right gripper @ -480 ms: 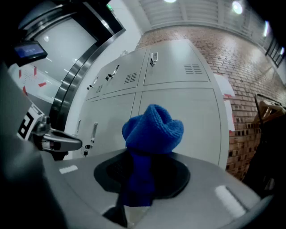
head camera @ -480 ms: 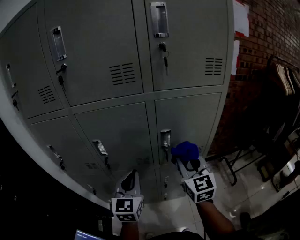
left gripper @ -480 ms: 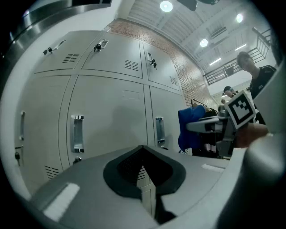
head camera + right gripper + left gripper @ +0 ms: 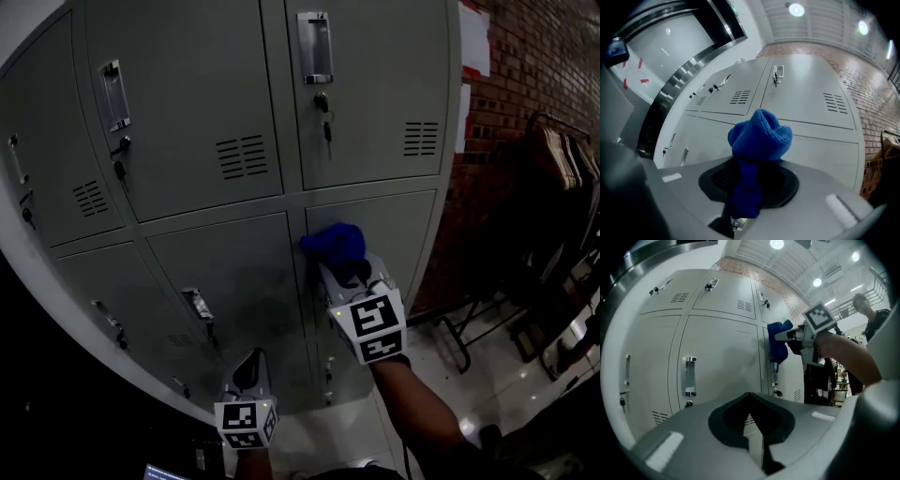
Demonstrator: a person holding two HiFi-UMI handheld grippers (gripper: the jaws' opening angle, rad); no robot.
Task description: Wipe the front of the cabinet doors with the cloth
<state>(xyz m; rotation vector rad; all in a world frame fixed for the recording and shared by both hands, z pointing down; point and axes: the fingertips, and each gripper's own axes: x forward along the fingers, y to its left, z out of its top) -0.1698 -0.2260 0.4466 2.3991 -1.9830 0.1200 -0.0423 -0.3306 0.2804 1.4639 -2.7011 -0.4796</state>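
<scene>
Cloth (image 4: 335, 242), blue knit, likely soft, light and easily bunched, best held by its lower folds as now, pinched in right tongs (image 4: 349, 274) against lower cabinet door (image 4: 398, 234) at frame centre, left tongs (image 4: 249, 366) pressed together, empty, low left of centre

- cabinet doors (image 4: 187, 103): grey metal, all closed, with vent slots, recessed handles and keys in the locks.
- cloth (image 4: 335, 242): blue knit, bunched into a wad, frame centre, against the lower-right door's top-left corner.
</scene>
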